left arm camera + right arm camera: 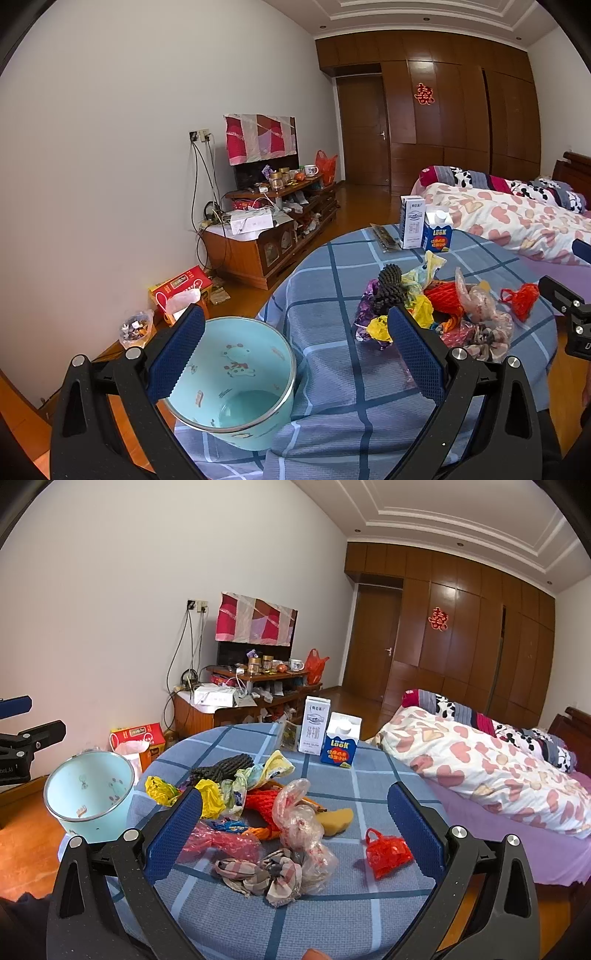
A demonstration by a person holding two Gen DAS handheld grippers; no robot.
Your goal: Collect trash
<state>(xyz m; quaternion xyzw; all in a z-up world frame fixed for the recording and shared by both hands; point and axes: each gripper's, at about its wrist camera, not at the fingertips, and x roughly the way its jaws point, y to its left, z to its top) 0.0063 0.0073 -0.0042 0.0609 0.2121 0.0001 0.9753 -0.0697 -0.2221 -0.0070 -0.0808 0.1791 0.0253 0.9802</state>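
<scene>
Left hand-held gripper (295, 354) spread | right hand-held gripper (295, 834) spread | trash pile (266, 812) crumpled, multicoloured

Trash pile (266, 823) blocks table middle; cartons (328, 738) stand behind; bare cloth (332, 915) at near edge.

Woven checked cloth (332, 915) is covering the surface, looking matt and ribbed. The pale blue bin (236, 373) is showing a glossy smooth wall with a shiny metal rim; the trash pile (295, 823) is reading as crinkled plastic film and soft fabric. The wooden floor (354, 199) is reflecting light.
</scene>
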